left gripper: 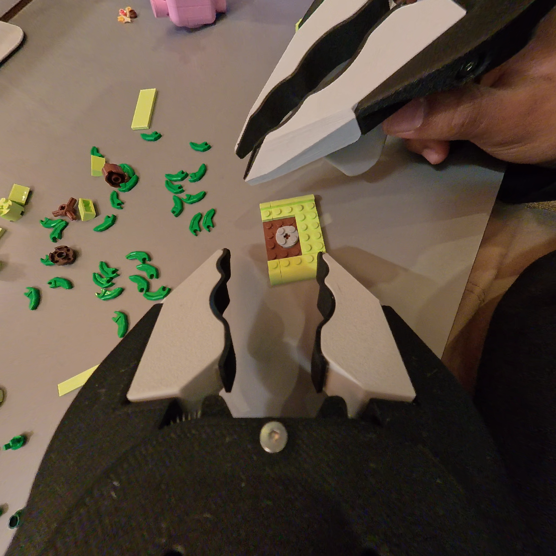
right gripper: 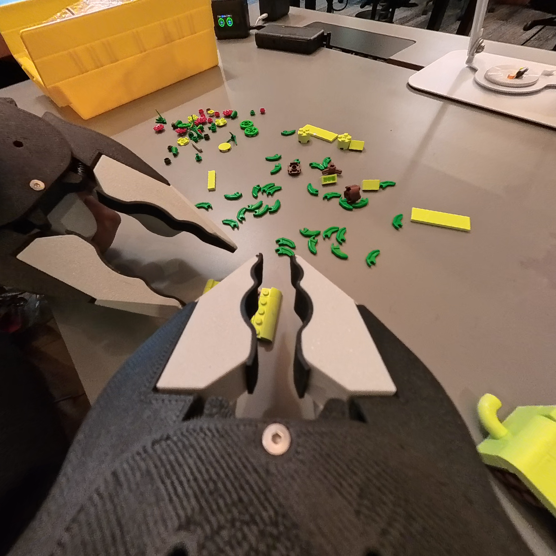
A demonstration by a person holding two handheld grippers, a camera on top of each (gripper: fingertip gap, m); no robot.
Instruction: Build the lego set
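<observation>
A small lime base plate [left gripper: 311, 231] with a brown patch and a grey round piece [left gripper: 286, 236] lies flat on the grey table. My left gripper [left gripper: 272, 252] is open and empty, its fingertips just short of the plate's near edge. My right gripper [left gripper: 245, 164] hangs above and beyond the plate, held by a hand [left gripper: 481, 120]. In the right wrist view the right gripper [right gripper: 276, 256] is narrowly open and empty, and the base plate [right gripper: 269, 313] shows on the table below, between its fingers. The left gripper [right gripper: 207, 276] is open at the left.
Many green leaf pieces [right gripper: 261, 207], brown trunk pieces [right gripper: 352, 192] and lime tiles [right gripper: 439, 219] lie scattered. Small flower pieces [right gripper: 195, 123] lie farther back. A yellow bin [right gripper: 120, 54], a white stand base [right gripper: 481, 75], a pink build [left gripper: 192, 12] and a lime printed part [right gripper: 526, 445] ring the area. The table edge [left gripper: 469, 270] is close. Some 6 centimetres of space lies between my two pairs of fingers.
</observation>
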